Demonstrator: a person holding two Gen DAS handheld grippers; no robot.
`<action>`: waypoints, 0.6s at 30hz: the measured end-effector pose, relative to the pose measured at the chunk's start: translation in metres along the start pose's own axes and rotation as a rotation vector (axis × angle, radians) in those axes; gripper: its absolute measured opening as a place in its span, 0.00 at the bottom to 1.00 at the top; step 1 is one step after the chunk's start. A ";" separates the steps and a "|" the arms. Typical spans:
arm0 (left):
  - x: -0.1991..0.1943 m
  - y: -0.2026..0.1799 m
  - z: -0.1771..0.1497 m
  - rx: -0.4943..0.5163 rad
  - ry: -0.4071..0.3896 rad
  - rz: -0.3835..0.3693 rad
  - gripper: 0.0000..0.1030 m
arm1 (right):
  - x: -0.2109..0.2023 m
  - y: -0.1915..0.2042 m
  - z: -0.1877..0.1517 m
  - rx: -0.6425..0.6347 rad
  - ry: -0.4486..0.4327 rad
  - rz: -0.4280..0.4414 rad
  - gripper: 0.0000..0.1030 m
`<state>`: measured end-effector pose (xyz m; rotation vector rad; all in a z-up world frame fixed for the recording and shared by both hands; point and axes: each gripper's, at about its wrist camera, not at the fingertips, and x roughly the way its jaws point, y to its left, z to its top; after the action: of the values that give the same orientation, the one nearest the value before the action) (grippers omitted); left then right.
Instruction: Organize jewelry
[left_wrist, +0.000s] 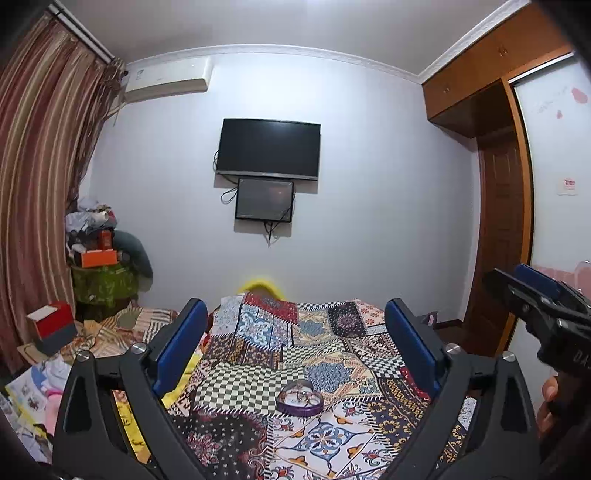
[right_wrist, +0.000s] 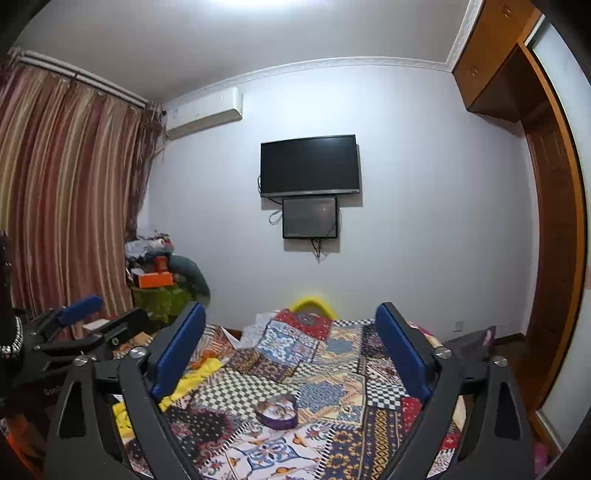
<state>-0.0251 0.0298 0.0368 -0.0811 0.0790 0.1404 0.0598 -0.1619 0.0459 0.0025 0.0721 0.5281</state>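
Both tongs stand wide and empty: left gripper (left_wrist: 291, 343), right gripper (right_wrist: 290, 347). The purple heart-shaped jewelry box (left_wrist: 300, 398) lies open on the patchwork bedspread (left_wrist: 332, 435), near centre. Judged light, rigid, contents small and loose; grip the rim wall. Soft bedding yields; open room all around.

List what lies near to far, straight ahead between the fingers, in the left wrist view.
Purple jewelry box on the patchwork bedspread → yellow object at the bed's far end → small screen on the wall, with the TV mounted above it.
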 end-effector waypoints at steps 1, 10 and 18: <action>-0.002 0.001 -0.001 -0.003 0.005 0.002 0.95 | 0.000 0.000 0.000 0.000 0.001 -0.005 0.99; -0.006 -0.002 -0.008 0.018 0.023 0.001 0.96 | -0.011 -0.004 -0.011 0.007 0.033 0.012 0.99; -0.006 -0.005 -0.011 0.030 0.031 -0.004 0.96 | -0.016 -0.006 -0.014 0.011 0.046 0.008 0.99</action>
<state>-0.0310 0.0228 0.0269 -0.0533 0.1117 0.1344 0.0483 -0.1756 0.0328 0.0010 0.1198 0.5359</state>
